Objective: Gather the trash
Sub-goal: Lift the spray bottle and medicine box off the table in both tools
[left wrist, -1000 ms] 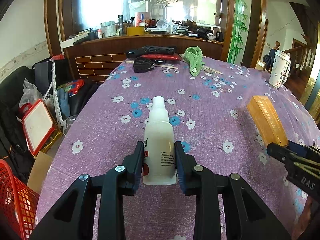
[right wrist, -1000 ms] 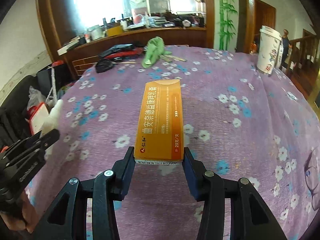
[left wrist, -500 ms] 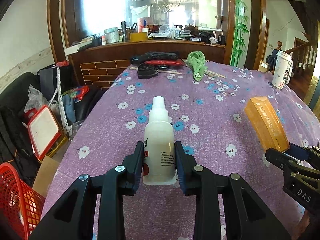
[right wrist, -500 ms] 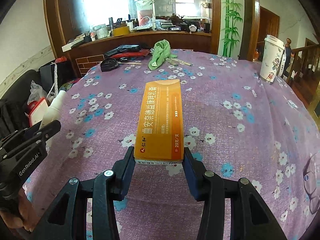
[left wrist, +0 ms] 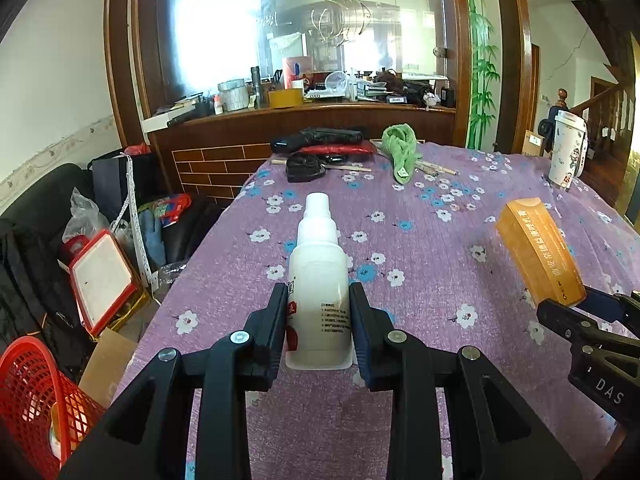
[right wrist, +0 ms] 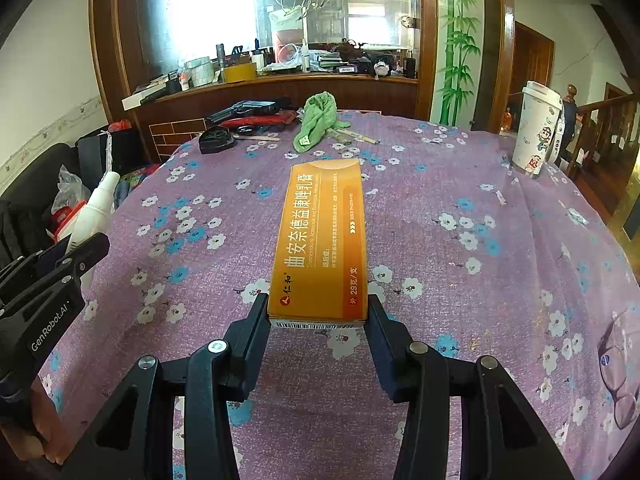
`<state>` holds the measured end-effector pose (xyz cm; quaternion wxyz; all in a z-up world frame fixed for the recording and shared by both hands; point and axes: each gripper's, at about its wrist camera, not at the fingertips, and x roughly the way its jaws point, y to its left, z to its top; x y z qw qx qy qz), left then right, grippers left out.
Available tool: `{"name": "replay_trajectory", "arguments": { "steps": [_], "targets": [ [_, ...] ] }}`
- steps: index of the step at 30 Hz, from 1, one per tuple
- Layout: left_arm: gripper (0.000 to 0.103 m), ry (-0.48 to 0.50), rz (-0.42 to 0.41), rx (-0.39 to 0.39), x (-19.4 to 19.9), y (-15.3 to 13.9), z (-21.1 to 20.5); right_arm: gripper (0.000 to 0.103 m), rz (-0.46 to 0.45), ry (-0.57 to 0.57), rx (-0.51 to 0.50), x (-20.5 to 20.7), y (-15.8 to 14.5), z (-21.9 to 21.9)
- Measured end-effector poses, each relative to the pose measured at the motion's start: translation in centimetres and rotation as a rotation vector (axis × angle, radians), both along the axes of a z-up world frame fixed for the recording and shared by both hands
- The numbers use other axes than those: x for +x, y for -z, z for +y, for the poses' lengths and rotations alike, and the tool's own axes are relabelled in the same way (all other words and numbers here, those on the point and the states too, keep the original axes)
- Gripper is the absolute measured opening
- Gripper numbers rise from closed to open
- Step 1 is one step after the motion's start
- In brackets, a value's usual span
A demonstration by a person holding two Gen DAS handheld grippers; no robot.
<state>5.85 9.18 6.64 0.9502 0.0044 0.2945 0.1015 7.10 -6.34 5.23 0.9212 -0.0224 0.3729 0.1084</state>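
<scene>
Left gripper [left wrist: 319, 322] pinches white bottle [left wrist: 319, 276] at its base, neck towards 12 o'clock; likely light, smooth plastic, may slip. Right gripper [right wrist: 318, 322] pinches orange carton [right wrist: 322, 244] by its near end; thin card, crushable

The near half of the floral purple tablecloth [right wrist: 460, 280] lies bare; the far edge is crowded by a green cloth [right wrist: 318, 120], black tools [left wrist: 316, 138] and chopsticks [left wrist: 434, 167]; a paper cup [right wrist: 538, 130] stands far right; a red basket [left wrist: 38, 396] sits low left, beside the table.
</scene>
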Motion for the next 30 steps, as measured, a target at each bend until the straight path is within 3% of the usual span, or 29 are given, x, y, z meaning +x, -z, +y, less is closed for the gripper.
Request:
{"name": "replay_trajectory", "arguments": {
  "steps": [19, 30],
  "targets": [
    [0.029, -0.017, -0.082, 0.041, -1.0, -0.9, -0.5, 0.05, -0.041, 0.019, 0.019, -0.4, -1.1, -0.2],
    [0.029, 0.002, -0.095, 0.028, -3.0, -3.0, -1.6, 0.05, -0.099, 0.024, 0.056, -4.8, -5.7, -1.2]
  ]
}}
